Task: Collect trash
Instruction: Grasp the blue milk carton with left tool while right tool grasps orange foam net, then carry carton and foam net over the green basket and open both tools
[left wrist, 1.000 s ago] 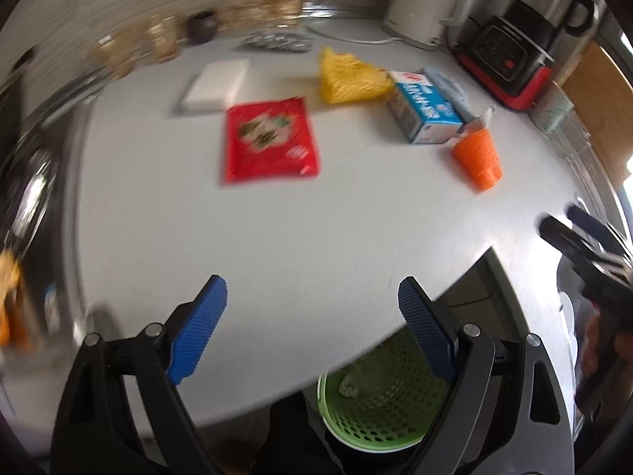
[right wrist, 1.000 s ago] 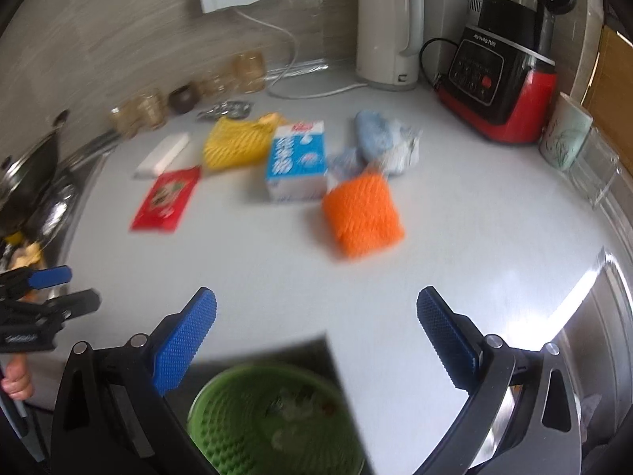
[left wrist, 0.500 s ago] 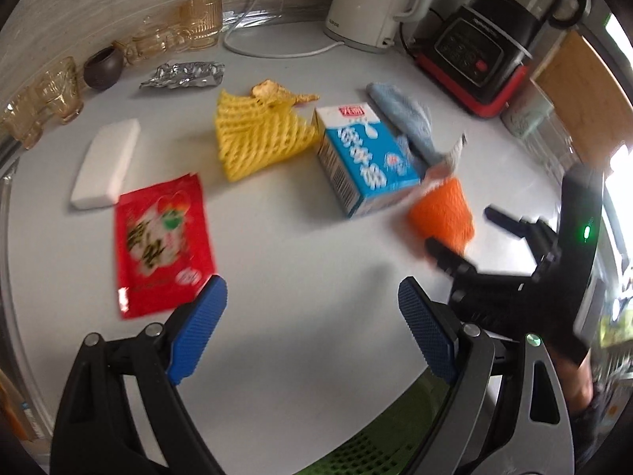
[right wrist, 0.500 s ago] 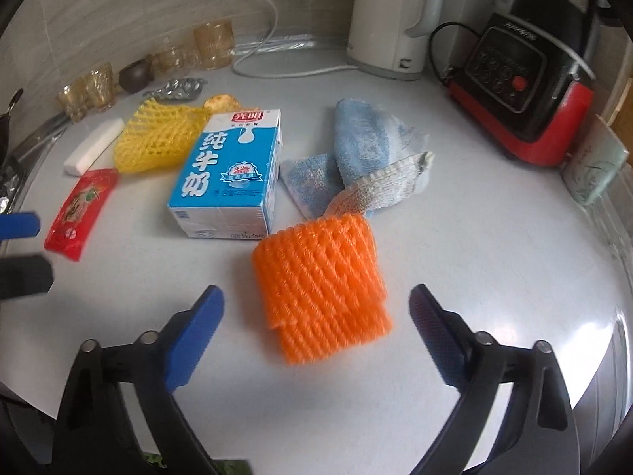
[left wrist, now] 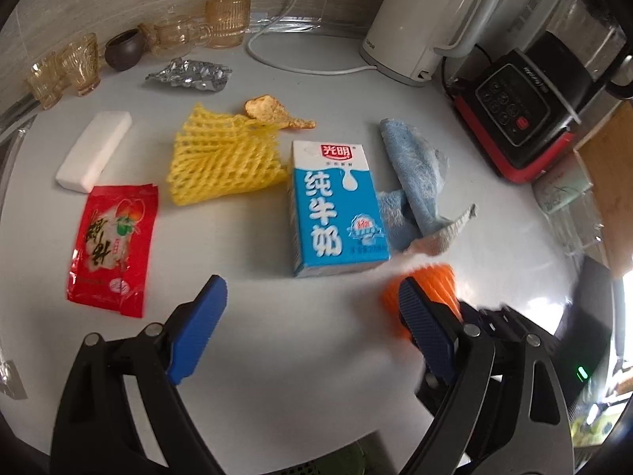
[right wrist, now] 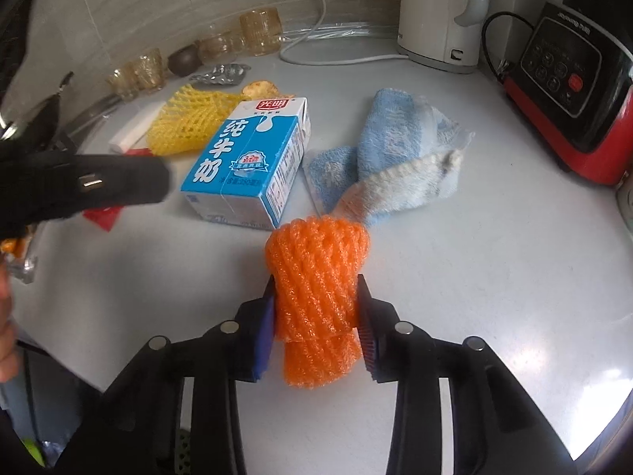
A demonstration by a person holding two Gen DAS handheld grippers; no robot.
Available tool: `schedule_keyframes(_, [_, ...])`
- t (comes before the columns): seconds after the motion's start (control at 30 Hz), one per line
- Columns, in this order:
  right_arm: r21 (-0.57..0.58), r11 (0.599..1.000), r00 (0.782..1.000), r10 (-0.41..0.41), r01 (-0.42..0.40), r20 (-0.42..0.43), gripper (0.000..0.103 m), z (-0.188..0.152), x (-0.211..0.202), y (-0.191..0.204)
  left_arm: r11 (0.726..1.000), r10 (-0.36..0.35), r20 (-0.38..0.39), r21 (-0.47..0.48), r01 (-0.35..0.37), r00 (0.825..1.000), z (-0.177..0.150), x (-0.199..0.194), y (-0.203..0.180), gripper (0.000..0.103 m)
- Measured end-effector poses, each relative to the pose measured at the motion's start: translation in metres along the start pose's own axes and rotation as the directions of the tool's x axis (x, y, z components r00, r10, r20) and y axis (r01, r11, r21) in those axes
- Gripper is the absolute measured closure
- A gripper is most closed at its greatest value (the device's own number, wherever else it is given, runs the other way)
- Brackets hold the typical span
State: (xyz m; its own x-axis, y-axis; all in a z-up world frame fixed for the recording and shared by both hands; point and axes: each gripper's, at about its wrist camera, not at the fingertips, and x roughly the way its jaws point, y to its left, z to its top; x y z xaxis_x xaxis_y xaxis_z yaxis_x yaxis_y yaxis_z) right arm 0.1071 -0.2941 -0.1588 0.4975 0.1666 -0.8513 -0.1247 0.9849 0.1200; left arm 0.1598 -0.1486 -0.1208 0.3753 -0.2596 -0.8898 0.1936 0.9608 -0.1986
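Orange foam netting (right wrist: 316, 277), ribbed, folded double and pinched to a waist, lies on the white counter (right wrist: 455, 277) just before the milk carton (right wrist: 247, 162), where your right gripper (right wrist: 316, 318) has just closed on it, while your left gripper (left wrist: 312, 328) stands wide and empty.

In the left wrist view the orange foam net (left wrist: 433, 277) is showing only as a blur, mostly hiding behind that gripper's own right finger (left wrist: 425, 330). In the right wrist view the red packet (right wrist: 103, 213) is lying almost wholly hidden behind the blurred black left gripper (right wrist: 85, 188), and the white block (right wrist: 132, 132) is peeking out partly behind the yellow foam net (right wrist: 190, 120).
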Motion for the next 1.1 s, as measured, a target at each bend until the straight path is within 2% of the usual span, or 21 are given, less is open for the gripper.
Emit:
schedule_keyframes(0.33, [0.026, 0.996, 0.996, 0.082, -0.083, 0.026, 0.07, -0.011, -0.03, -0.023, 0.989, 0.11, -0.035, -0.1, -0.113, 0.993, 0.024, 0.041, -0.021, 0.018])
schedule_keyframes(0.7, [0.035, 0.989, 0.99, 0.14, -0.14, 0.027, 0.069, -0.014, -0.034, -0.039, 0.977, 0.186, -0.078, -0.091, -0.193, 0.979, 0.036, 0.072, -0.033, 0.019])
schedule_keyframes(0.8, [0.036, 0.988, 0.989, 0.148, -0.149, 0.027, 0.069, -0.012, -0.033, -0.041, 0.973, 0.199, -0.097, -0.096, -0.208, 0.975, 0.037, 0.077, -0.032, 0.03])
schedule_keyframes(0.83, [0.037, 0.987, 0.988, 0.152, -0.153, 0.027, 0.069, -0.012, -0.033, -0.042, 0.973, 0.196, -0.104, -0.101, -0.206, 0.975, 0.037, 0.079, -0.032, 0.038])
schedule_keyframes(1.1, [0.033, 0.984, 0.985, 0.173, -0.174, 0.023, 0.069, -0.013, -0.031, -0.036, 0.978, 0.175, -0.08, -0.102, -0.183, 0.981, 0.03, 0.067, -0.034, 0.039])
